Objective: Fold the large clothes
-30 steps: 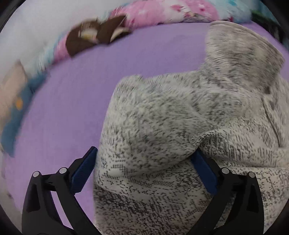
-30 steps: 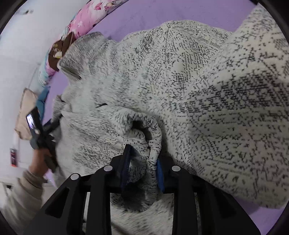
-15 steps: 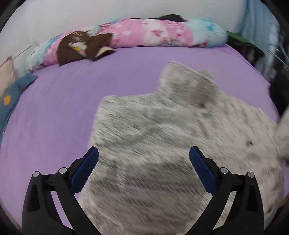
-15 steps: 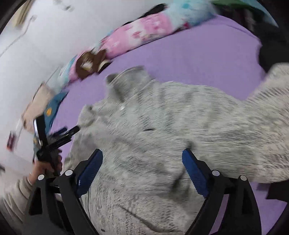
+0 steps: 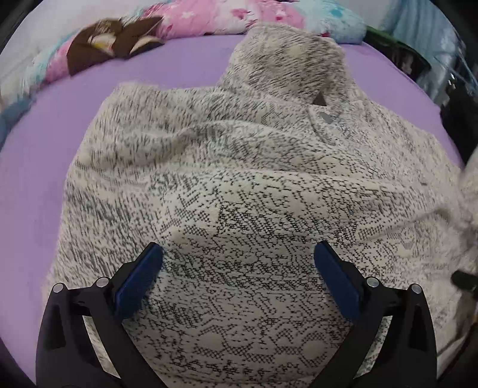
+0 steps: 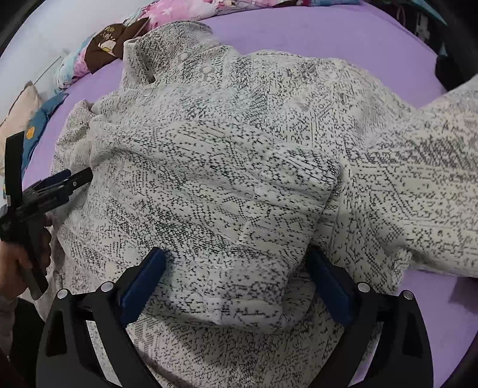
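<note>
Right wrist view: purple bed sheet [image 6: 343, 32] fills the frame, with a speckled cream-and-black fleece pullover [image 6: 227, 155] spread across most of it, collar [image 6: 167, 44] toward the floral pillows [image 6: 179, 9] at the far edge. One sleeve [image 6: 283, 226] is folded in across the chest, cuff end lying between the right gripper [image 6: 236, 277] fingers. Those jaws are opening, wide apart, blue pads [image 6: 143, 280] clear of the cloth, nothing clamped. The other sleeve [image 6: 442, 167] trails off to the right, not yet folded.

Left wrist view: left gripper [image 5: 239, 274] hovers over the pullover's body [image 5: 239, 194], jaws spread wide, holding nothing. From the right camera it sits at the garment's left edge, a hand [image 6: 18, 253] on its handle.

Risks, my read:
- Fleece is thick and springy, so the folded sleeve could creep back open with nothing pinning it.
- Open fingers sit close to the cloth; a pad could snag the cuff on the way out and drag the fold apart.
- The body is rumpled near the collar; folding over those ridges would leave a lumpy, skewed stack.
- The right sleeve runs toward the mattress edge, so a grab too near the cuff may leave the shoulder behind.
</note>
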Demonstrator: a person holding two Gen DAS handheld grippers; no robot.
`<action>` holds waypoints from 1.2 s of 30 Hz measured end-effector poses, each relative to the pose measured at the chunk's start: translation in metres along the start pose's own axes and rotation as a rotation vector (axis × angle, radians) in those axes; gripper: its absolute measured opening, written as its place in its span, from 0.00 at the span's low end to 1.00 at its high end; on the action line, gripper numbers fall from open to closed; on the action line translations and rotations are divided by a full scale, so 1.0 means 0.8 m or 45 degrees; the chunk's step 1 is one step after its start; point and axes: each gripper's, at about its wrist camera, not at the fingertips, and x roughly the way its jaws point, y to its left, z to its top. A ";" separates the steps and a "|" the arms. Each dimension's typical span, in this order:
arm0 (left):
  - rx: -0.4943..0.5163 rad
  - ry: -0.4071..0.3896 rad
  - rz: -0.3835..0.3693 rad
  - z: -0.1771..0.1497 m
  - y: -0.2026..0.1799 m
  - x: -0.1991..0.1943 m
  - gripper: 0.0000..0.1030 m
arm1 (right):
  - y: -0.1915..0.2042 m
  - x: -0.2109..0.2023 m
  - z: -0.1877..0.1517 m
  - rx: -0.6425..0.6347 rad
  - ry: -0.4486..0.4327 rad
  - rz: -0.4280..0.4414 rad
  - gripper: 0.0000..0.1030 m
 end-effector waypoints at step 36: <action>0.089 -0.038 -0.513 0.023 -0.288 -0.115 0.94 | -0.426 -0.348 -0.128 1.258 -0.919 0.471 0.92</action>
